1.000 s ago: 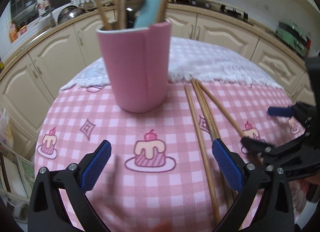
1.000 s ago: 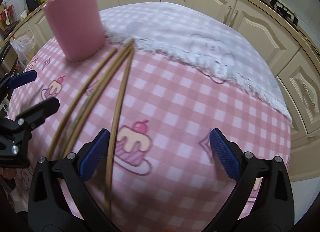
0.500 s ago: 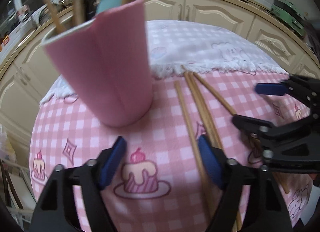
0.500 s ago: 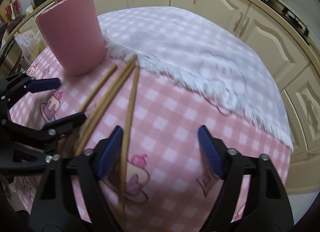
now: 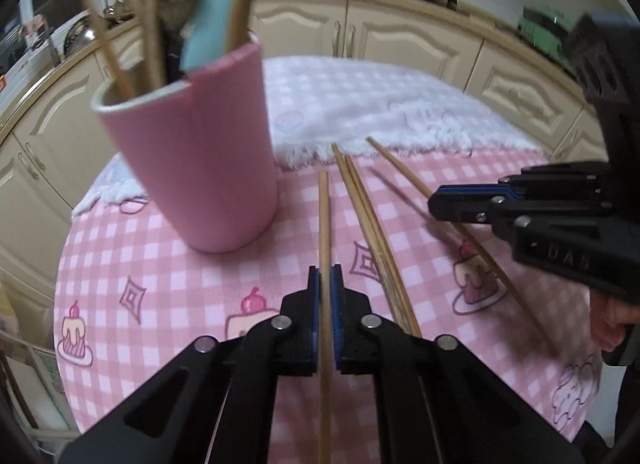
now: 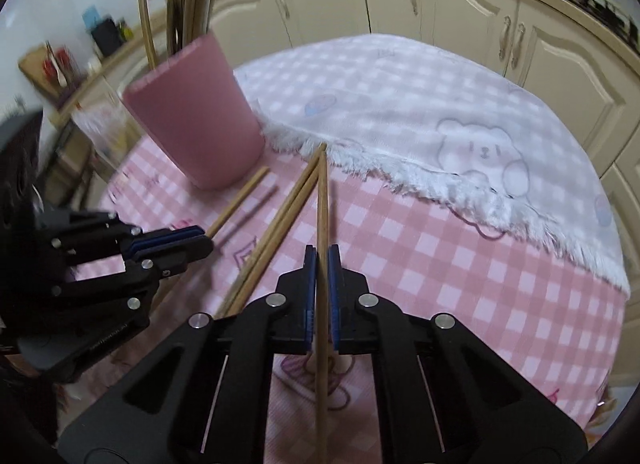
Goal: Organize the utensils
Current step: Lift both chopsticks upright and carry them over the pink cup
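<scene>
1. Looking along the left gripper [image 5: 325,284] in the left wrist view, its blue pads are clamped tight on one chopstick [image 5: 324,224], the leftmost of four. That stick runs straight ahead over the pink checked tablecloth [image 5: 160,264], its far tip close to the pink holder [image 5: 200,168].
2. Beside it in the same view a pair of chopsticks [image 5: 368,224] lies loose on the cloth, untouched. Further right, the right gripper [image 5: 444,204] comes in from the side, pinched on a fourth stick.
3. The holder stands upright near the white fringed towel [image 5: 380,112] and already carries several chopsticks and a pale blue utensil [image 5: 212,16], so part of the sorting looks done.
4. From the right wrist view, the right gripper's jaws are closed on its own chopstick [image 6: 322,216], which points toward the towel's fringe.
5. Here the loose pair lies just left of the held stick, and the left gripper shows at the left edge.
6. Remaining, as I judge it: both held sticks must go into the holder, then the loose pair.
</scene>
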A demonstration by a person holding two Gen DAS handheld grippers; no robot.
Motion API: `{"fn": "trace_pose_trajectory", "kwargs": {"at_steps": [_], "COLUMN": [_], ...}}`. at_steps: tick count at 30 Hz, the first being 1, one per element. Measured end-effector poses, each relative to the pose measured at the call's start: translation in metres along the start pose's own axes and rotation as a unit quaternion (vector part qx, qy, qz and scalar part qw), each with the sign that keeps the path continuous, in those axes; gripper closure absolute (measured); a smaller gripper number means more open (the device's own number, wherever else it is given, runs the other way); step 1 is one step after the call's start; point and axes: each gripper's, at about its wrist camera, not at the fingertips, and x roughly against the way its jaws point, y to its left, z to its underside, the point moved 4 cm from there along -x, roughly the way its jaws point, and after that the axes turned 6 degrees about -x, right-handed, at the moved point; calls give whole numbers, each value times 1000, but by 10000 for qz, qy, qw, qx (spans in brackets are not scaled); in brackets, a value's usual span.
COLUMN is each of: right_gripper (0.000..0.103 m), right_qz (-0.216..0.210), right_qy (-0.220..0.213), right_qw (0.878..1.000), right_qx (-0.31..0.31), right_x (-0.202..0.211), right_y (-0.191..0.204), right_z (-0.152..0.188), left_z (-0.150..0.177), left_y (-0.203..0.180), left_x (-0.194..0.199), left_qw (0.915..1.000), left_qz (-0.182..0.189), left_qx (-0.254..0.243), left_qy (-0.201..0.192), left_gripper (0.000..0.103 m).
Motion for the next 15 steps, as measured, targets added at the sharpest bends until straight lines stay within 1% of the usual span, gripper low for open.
{"fn": "trace_pose_trajectory", "kwargs": {"at_steps": [2, 5, 8, 12, 14, 15], "right_gripper": [97, 97, 97, 97, 97, 97], "right_qz": [-249, -606, -993, -1297, -1418, -1441], "right_qy": [-162, -420, -735, -1182, -1327, -1400], "right_qw": [9994, 9968, 9915, 9838, 9803, 9791], "right_qx": [-147, -300, -404, -365, -347, -307], "right_x": [12, 29, 48, 72, 79, 83], "right_y": [-2, -3, 1, 11, 16, 19], "right_z": [0, -3, -6, -15, -21, -23], "left_z": [3, 4, 3, -3, -7, -10], "left_y": [3, 11, 17, 29, 40, 46], "left_x": [14, 37, 63, 95, 112, 121], "left_qw": [9996, 9970, 9915, 9792, 9698, 9630], "left_qz": [65, 43, 41, -51, -123, -177], "left_qx": [139, 329, 512, 700, 867, 978], "left_qy": [-254, -701, -1193, -1904, -2278, -2504], "left_gripper": [98, 98, 98, 98, 98, 98]}}
